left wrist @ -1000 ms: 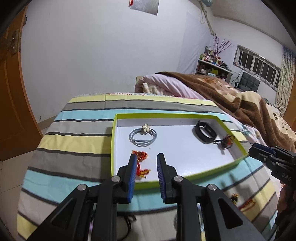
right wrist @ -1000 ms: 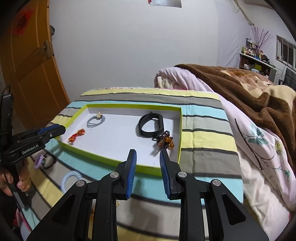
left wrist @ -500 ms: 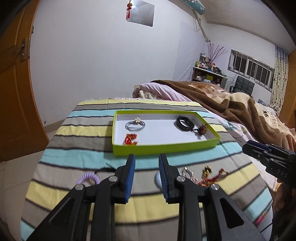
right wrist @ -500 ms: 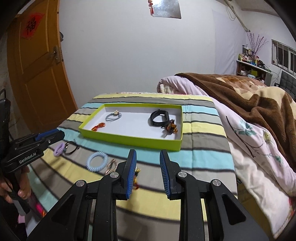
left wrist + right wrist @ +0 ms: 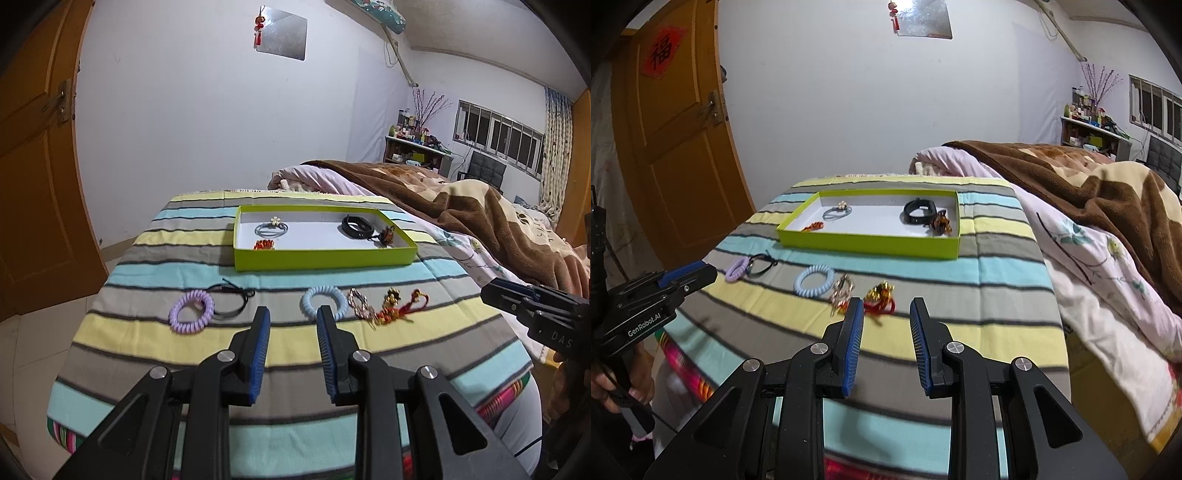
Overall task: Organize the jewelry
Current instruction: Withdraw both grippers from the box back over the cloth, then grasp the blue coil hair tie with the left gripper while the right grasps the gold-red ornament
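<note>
A lime-green tray [image 5: 325, 257] [image 5: 868, 245] sits on the striped cloth and holds a grey hair tie with a flower [image 5: 271, 228], a red bead piece [image 5: 263, 244], a black band [image 5: 356, 226] and an amber bead piece [image 5: 387, 235]. In front of it lie a purple coil tie [image 5: 191, 311], a black cord loop [image 5: 231, 301], a blue coil tie [image 5: 325, 302] [image 5: 815, 281], a gold chain [image 5: 360, 306] and a red-gold charm [image 5: 397, 308] [image 5: 880, 297]. My left gripper [image 5: 293, 321] is open and empty, near the blue coil. My right gripper [image 5: 886, 314] is open and empty, near the charm.
The striped cloth [image 5: 295, 347] covers a small table. A brown blanket and pink quilt [image 5: 1089, 206] lie on the bed to the right. An orange door [image 5: 676, 147] stands at the left. A shelf and window [image 5: 491, 140] are far right.
Both grippers have pulled back from over the tray toward the table's front edge. The loose jewelry in front of the tray has come into view. Both stay open and empty.
</note>
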Available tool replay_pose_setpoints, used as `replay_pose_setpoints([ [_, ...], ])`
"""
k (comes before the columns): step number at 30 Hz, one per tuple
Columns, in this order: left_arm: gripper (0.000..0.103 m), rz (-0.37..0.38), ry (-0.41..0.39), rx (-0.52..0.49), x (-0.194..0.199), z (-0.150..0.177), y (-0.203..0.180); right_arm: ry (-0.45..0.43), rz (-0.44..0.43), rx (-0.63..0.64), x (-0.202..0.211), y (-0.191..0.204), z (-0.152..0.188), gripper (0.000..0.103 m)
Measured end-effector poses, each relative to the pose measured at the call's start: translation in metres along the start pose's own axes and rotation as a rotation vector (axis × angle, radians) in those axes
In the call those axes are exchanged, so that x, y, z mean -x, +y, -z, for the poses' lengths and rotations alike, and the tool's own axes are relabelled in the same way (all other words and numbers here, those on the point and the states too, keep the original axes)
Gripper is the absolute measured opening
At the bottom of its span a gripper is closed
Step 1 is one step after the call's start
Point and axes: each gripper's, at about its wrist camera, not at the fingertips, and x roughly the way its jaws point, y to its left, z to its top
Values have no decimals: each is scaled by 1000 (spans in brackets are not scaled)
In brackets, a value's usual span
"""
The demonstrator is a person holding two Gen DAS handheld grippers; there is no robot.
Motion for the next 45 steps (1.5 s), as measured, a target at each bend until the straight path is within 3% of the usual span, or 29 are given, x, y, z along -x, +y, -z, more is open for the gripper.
replay_pose_setpoints([
  [13,27,-9,-9,-9,18,14,-2,7,-20,9,10,7,17,27],
  [33,27,-67,21,67,-5,13,34,28,-37,18,-12,10,8,27],
  [45,27,-9,60,53,-38,2,23,62,-24,-8,-38,2,3,27],
])
